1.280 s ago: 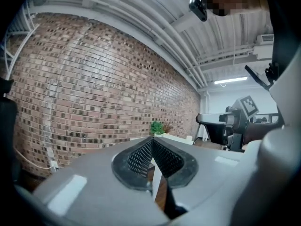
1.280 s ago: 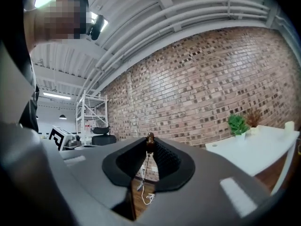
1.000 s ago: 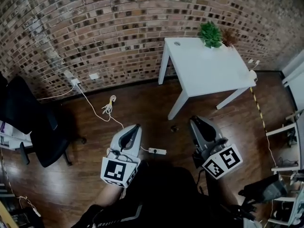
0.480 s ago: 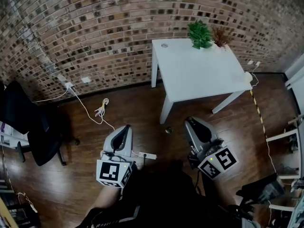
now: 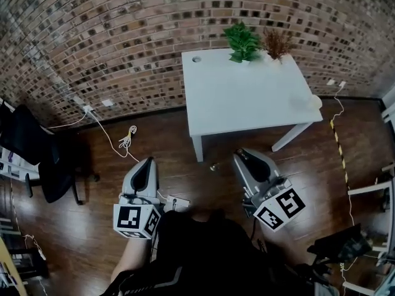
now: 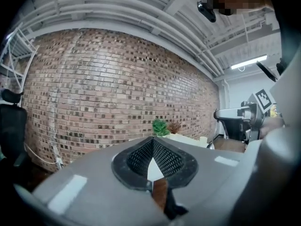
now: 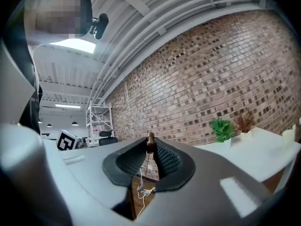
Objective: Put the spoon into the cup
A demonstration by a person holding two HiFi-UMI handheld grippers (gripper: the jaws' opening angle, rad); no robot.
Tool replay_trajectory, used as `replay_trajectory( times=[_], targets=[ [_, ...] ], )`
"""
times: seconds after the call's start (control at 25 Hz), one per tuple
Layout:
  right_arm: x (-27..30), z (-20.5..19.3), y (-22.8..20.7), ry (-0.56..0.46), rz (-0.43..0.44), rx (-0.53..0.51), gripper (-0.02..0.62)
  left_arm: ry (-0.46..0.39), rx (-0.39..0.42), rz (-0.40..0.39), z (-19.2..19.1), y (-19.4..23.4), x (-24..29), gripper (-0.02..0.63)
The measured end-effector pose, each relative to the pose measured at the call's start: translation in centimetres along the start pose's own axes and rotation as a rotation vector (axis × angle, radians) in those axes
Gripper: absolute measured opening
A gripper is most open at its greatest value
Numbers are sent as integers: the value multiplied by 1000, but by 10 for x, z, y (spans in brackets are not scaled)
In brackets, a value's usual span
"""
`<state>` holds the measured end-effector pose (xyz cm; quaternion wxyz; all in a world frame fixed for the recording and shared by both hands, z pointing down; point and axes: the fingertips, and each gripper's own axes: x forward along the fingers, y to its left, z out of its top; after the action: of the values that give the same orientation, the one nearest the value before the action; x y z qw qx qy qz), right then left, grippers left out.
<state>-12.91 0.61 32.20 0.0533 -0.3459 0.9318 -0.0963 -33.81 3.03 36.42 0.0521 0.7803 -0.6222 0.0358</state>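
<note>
A white table [image 5: 247, 97] stands against the brick wall ahead. A small cream cup [image 5: 315, 101] sits at its right edge; it also shows in the left gripper view [image 6: 203, 140] and the right gripper view [image 7: 288, 134]. Both grippers hover over the wooden floor short of the table, pointing level at it. My right gripper [image 5: 239, 154] is shut on a thin brown piece [image 7: 150, 139] pinched at its tips, apparently the spoon's end; the rest of it is hidden. My left gripper [image 5: 147, 163] has its tips touching [image 6: 153, 140] and holds nothing.
A green plant [image 5: 242, 42] and a dried brown plant [image 5: 276, 42] stand at the table's back edge. A black office chair [image 5: 37, 159] is at left. A white cable [image 5: 126, 142], a power strip [image 5: 176, 202] and a small object [image 5: 213, 166] lie on the floor.
The table has come nearer and slid left in the head view as both grippers travelled level towards it. The jaws look the same throughout.
</note>
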Motion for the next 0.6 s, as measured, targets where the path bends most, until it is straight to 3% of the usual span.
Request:
replay_trajectory(
  times=[0.32, 0.6],
  targets=[
    [-36, 18, -49, -53, -8, 28, 54, 11, 43, -47, 19, -64, 31, -6],
    [-46, 23, -89, -50, -56, 25, 54, 29, 19, -128, 10, -101, 78, -6]
  ],
)
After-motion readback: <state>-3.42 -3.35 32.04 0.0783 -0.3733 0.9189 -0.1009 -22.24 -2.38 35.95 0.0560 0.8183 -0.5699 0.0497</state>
